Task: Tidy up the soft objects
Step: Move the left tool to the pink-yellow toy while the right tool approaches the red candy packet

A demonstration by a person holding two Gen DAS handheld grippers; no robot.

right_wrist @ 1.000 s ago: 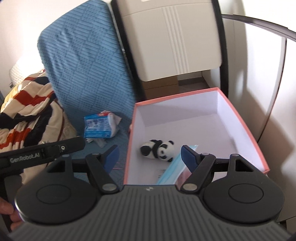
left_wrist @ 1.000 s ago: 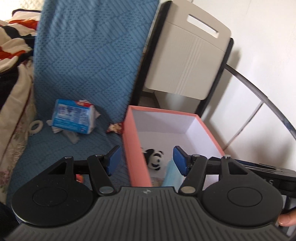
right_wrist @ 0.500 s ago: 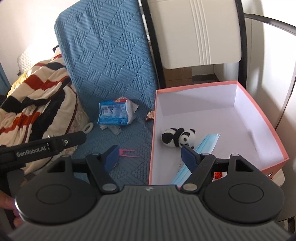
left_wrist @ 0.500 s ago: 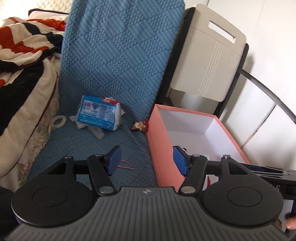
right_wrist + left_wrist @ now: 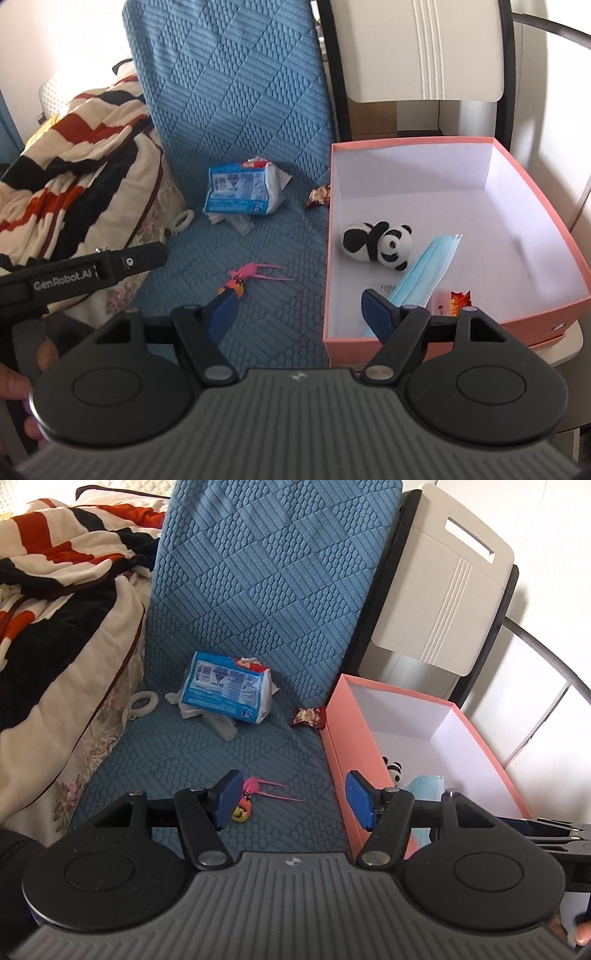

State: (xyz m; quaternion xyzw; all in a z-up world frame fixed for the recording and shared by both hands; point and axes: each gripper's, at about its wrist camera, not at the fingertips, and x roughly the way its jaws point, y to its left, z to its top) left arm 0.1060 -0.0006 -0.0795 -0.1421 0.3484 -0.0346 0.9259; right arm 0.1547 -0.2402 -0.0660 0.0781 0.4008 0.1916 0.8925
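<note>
Both jaws stand wide and hold nothing: the left gripper (image 5: pixel 291 803) and right gripper (image 5: pixel 299 314) hang over the quilted blue cushion (image 5: pixel 258 590). Only the right view shows the whole plush panda (image 5: pixel 378 243) and the pleated blue mask (image 5: pixel 424 273) inside the pink cardboard box (image 5: pixel 546 206); the left view hides most of them behind the box wall. A crinkled tissue pack (image 5: pixel 229 692) and a pink feathery toy (image 5: pixel 255 788) lie on the cushion.

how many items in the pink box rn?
3 visible: a panda toy mid-box, a blue face mask lying diagonally beside it, and a small orange wrapper near the front wall. The hand-held gripper may hide more.
</note>
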